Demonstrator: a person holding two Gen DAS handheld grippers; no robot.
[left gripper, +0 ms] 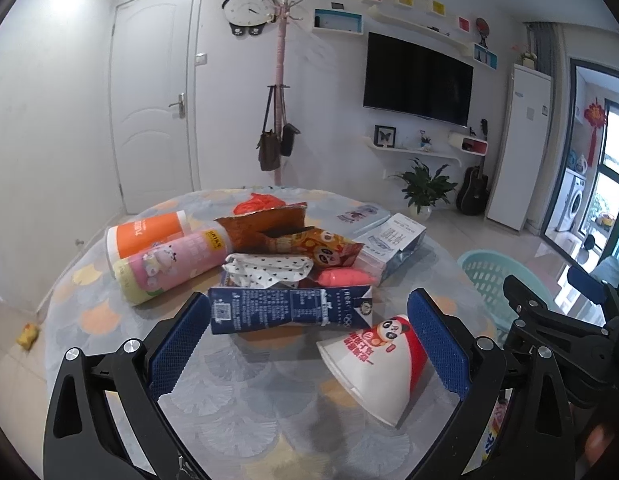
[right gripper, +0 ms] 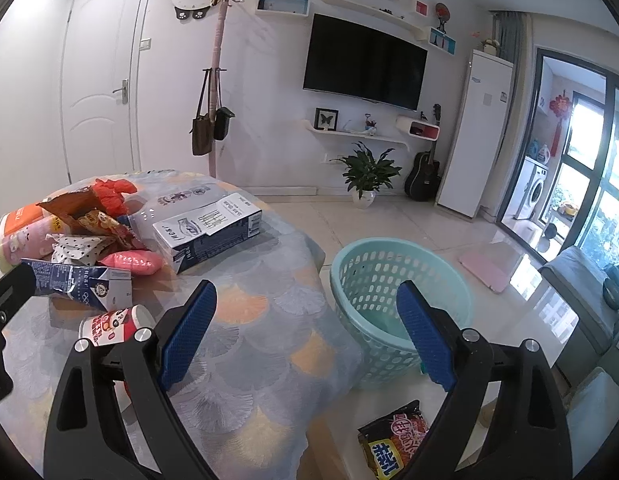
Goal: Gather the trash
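Trash lies heaped on the round table [left gripper: 109,312], and the blue milk carton [left gripper: 289,310] on its side at the near edge of the heap serves as the marker. The left gripper [left gripper: 305,344] hangs just in front of that carton with its blue pads spread wide, nothing between them but the carton's near face and, to the right of the carton, a tipped paper cup [left gripper: 373,368] with a panda print, its mouth toward the camera. That cup lies close against the inside of the right-hand pad [left gripper: 437,344]; whether it touches I cannot tell. Behind the carton sit a dotted crumpled wrapper [left gripper: 269,268], a pink packet [left gripper: 341,278], a panda snack bag [left gripper: 325,246] and two lying canisters [left gripper: 165,256]. The right gripper [right gripper: 305,332] is well to the right of the carton, beyond the table's edge, jaws also wide apart and holding nothing, framing the teal laundry basket [right gripper: 389,256] on the floor. A noodle packet [right gripper: 393,440] lies on the floor below it.
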